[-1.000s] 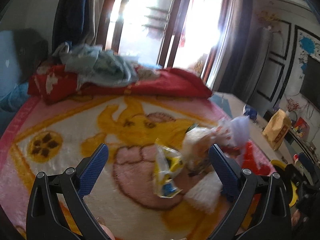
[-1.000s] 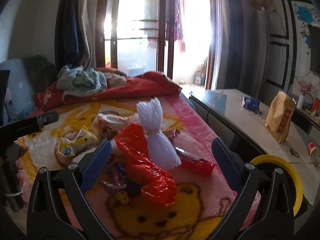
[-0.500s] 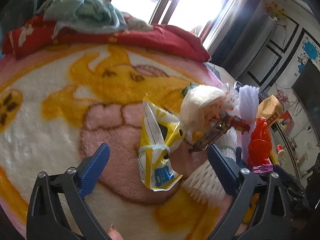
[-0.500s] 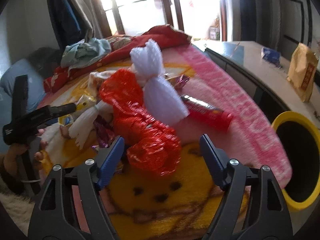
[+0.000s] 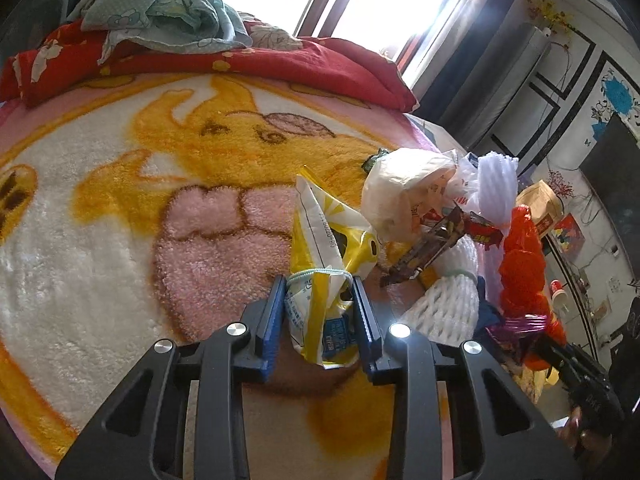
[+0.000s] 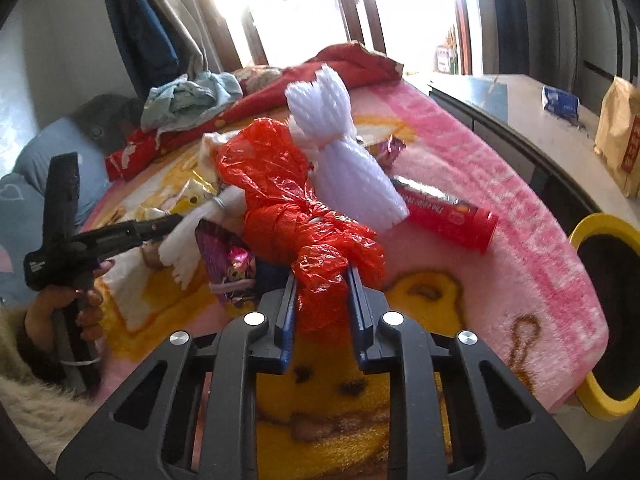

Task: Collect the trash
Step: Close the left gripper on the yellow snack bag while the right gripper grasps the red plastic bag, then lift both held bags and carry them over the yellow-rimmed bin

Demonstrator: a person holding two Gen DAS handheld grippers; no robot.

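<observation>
Where jaws grip, red bag (image 6: 320,264) half-hidden

This is a lived-in room of a home, a bedroom or sitting room. A bed carries a plush cartoon-bear blanket (image 5: 120,200), a red quilt (image 5: 280,64) and crumpled clothes (image 5: 160,12) heaped at its far end. Behind it, wood-framed glass doors (image 6: 320,12) let in bright daylight beside a hanging curtain (image 6: 140,28). To the right stand a pale desk (image 6: 540,128) with a paper bag (image 6: 620,136), a yellow-rimmed bin (image 6: 600,320), and a wall with black moulding and a blue flower decal (image 5: 620,96).
</observation>
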